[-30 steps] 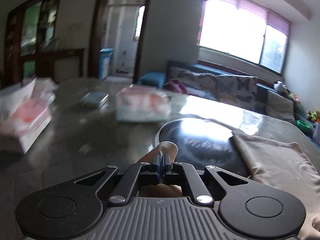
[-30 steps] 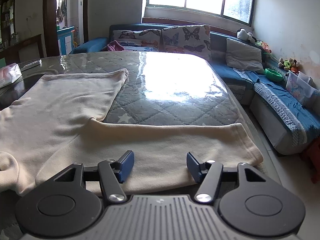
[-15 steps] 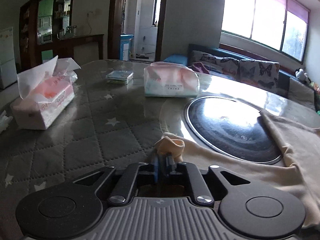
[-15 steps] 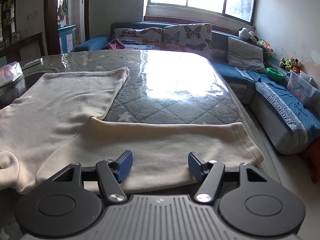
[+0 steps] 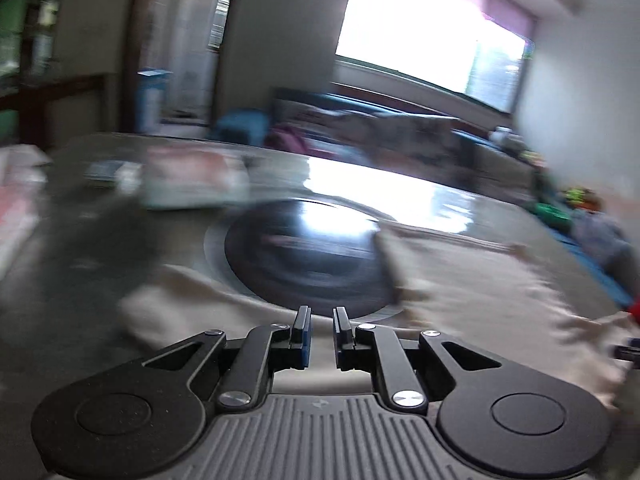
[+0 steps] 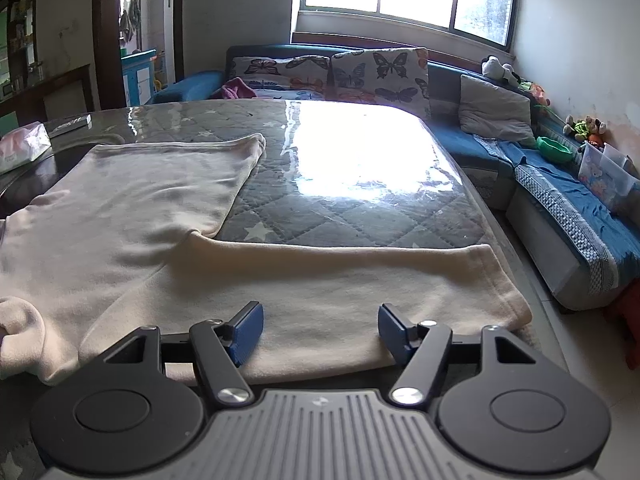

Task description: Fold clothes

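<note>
A cream pair of trousers (image 6: 304, 280) lies flat on the quilted table, one leg along the near edge, the other (image 6: 160, 176) running toward the far left. My right gripper (image 6: 320, 330) is open and empty just above the near leg. In the blurred left wrist view the same garment (image 5: 472, 288) lies beside a dark round plate. My left gripper (image 5: 320, 326) is open a small gap, with nothing between the fingers, above the garment's waist end.
A dark round plate (image 5: 304, 256) is set into the table. Tissue packs (image 5: 192, 180) stand at the far left, one of them also in the right wrist view (image 6: 24, 148). A blue sofa (image 6: 520, 152) with cushions runs along the right and back.
My left gripper has let go of the bunched cloth end, opened slightly and swung right fast, so its view blurs. My right gripper has stayed open in place.
</note>
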Action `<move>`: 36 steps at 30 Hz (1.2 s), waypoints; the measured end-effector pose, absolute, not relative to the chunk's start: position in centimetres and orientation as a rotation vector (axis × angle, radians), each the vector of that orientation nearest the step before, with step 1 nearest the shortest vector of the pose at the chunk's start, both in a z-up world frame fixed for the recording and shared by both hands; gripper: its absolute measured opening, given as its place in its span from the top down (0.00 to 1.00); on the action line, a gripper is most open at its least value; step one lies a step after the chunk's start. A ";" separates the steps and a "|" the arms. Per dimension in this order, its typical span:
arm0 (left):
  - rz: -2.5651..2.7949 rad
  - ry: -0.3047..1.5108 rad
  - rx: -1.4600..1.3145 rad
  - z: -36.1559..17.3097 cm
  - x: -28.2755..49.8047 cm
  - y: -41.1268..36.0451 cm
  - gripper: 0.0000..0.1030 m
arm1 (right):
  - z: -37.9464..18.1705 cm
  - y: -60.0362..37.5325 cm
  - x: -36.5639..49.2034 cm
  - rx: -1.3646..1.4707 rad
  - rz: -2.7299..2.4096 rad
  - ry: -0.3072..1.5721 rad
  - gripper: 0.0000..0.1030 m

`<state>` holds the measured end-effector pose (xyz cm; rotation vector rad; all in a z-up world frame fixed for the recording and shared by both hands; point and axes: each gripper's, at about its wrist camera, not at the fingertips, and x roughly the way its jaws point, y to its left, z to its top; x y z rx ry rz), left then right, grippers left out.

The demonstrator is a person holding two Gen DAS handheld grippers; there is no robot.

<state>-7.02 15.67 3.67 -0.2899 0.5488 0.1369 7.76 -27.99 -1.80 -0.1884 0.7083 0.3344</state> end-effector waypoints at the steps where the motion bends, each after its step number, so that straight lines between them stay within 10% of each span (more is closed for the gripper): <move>1: 0.094 0.553 -0.299 3.6 -6.5 14.9 0.88 | -1.8 -28.0 7.8 -0.184 0.333 0.709 0.36; 36: 0.073 0.637 -0.373 0.0 3.4 12.9 0.90 | -2.2 -28.2 7.9 -0.149 0.331 0.711 0.23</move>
